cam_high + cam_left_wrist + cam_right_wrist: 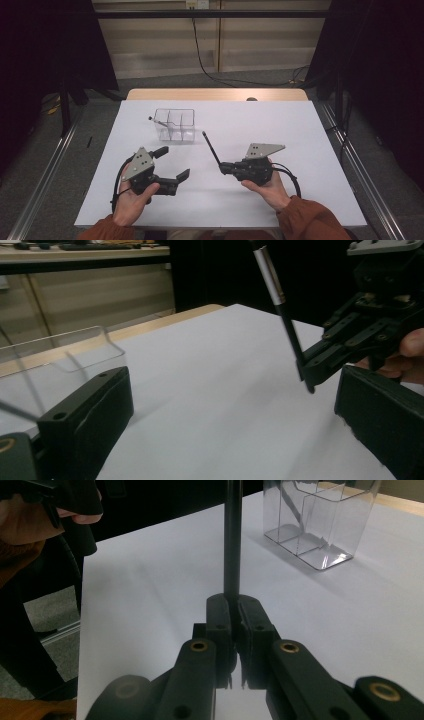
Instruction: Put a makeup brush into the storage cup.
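Right gripper [223, 167] clamped on slim black pen [210, 146]; left gripper [173, 163] jaws apart, empty. Clear plastic divided organiser [174, 124] holds one pen; held pen judged pending.

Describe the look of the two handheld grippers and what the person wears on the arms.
Both the left gripper and the right gripper are black, blocky two-jaw tools, each topped by a grey three-cornered plate dotted with small holes. A black cable loops back from each. In the right gripper view, brass-coloured pivots sit in the jaw linkages. The person's sleeves are rust-orange, ending at the wrists.
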Demonstrator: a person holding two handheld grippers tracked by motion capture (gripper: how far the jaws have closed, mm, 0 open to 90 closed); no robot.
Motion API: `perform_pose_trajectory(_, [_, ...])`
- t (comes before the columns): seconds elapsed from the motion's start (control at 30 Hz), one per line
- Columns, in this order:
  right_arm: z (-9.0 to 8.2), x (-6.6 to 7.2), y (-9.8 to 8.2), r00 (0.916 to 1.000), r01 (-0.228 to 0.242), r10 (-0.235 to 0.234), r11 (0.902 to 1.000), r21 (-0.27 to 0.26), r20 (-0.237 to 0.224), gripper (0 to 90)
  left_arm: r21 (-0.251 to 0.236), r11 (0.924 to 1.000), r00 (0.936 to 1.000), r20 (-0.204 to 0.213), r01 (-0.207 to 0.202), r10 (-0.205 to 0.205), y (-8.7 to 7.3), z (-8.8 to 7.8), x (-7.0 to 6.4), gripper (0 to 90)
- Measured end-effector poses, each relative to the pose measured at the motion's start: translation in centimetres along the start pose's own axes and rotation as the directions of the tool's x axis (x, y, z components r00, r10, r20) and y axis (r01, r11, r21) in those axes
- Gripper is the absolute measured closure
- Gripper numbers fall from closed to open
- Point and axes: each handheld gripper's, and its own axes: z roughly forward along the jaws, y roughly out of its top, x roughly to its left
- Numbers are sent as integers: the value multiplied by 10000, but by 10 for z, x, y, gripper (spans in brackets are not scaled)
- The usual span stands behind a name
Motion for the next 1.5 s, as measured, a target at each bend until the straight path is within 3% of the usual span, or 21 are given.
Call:
perform_pose_trajectory(0.3, [1, 2, -1, 10000, -11, 11, 10000, -74, 10, 846, -8, 9999, 9985, 517, -158, 158, 15, 26, -10, 32])
perform_pose_trajectory(0.5, [4, 4, -1, 10000, -29, 29, 10000, -83, -92, 847, -152, 9999, 9970, 769, 22, -10, 24, 41, -12, 37])
perform_pose_trajectory(0.57, [4, 4, -1, 9999, -37, 35, 9999, -103, -105, 847, -196, 9995, 9951, 962, 258, -238, 28, 46, -11, 42])
perform_pose_trajectory(0.67, [4, 3, -1, 9999, -99, 98, 9999, -126, -97, 847, -56, 10000, 9948, 1020, -14, 20, 33, 55, -11, 53])
perform_pose_trajectory(0.77, [4, 2, -1, 9999, -113, 112, 9998, -141, -48, 847, -106, 9999, 9923, 1240, -3, 16, 36, 63, -12, 55])
perform_pose_trajectory(0.93, [2, 1, -1, 9999, -118, 117, 9997, -230, -33, 847, -115, 9999, 9900, 1410, 90, -73, 35, 74, -15, 55])
perform_pose_trajectory(1.13, [2, -1, -2, 9999, -167, 168, 9996, -223, 35, 847, -26, 9999, 9913, 1310, 142, -137, 34, 75, -16, 85])
perform_pose_trajectory(1.37, [1, 0, -2, 10000, -95, 95, 9997, -222, 3, 847, -72, 9995, 9929, 1145, 322, -311, 29, 76, -11, 334])
perform_pose_trajectory(1.5, [0, -1, -2, 9999, -99, 100, 9998, -197, 42, 847, -178, 9988, 9909, 1276, 448, -422, 29, 76, -11, 490])
